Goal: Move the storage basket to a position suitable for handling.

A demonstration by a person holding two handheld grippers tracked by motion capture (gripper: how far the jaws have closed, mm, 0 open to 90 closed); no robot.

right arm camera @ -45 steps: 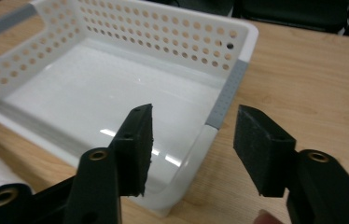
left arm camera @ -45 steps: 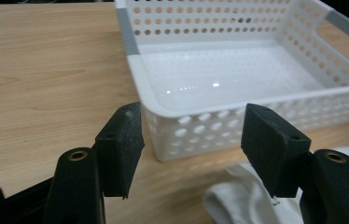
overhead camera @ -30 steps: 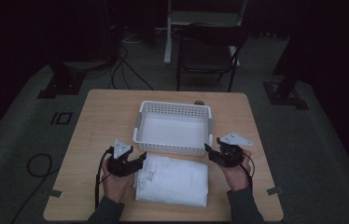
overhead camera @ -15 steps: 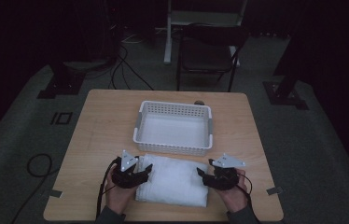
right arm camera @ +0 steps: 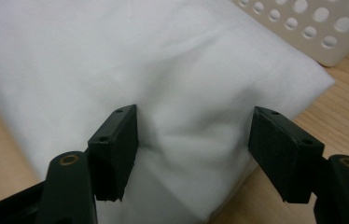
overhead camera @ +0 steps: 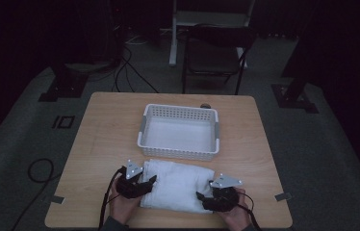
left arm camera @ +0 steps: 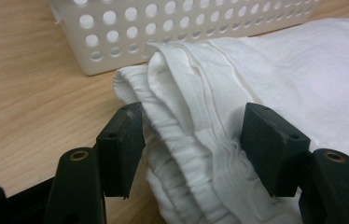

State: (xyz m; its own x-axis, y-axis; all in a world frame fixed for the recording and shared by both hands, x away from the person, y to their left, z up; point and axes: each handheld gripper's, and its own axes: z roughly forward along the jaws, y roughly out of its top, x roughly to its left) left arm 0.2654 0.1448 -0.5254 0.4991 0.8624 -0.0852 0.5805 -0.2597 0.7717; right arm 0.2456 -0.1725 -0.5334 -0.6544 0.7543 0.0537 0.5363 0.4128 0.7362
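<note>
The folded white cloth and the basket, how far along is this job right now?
Done: the cloth lies folded on the table, in front of the basket. In hand: the left gripper straddles its layered edge, and the right gripper, whose jaws have just been opening, straddles the opposite corner; neither looks clamped yet. Left, probably: gripping, lifting and placing the cloth in the basket, whose inside looks empty.

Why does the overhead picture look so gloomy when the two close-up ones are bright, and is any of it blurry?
High view: dim, the room around the table nearly black, the folded white cloth and basket the brightest things. Left gripper view: evenly lit, cloth folds sharp. Right gripper view: bright, the cloth almost washed out and soft farther off, no hard shadows.
</note>
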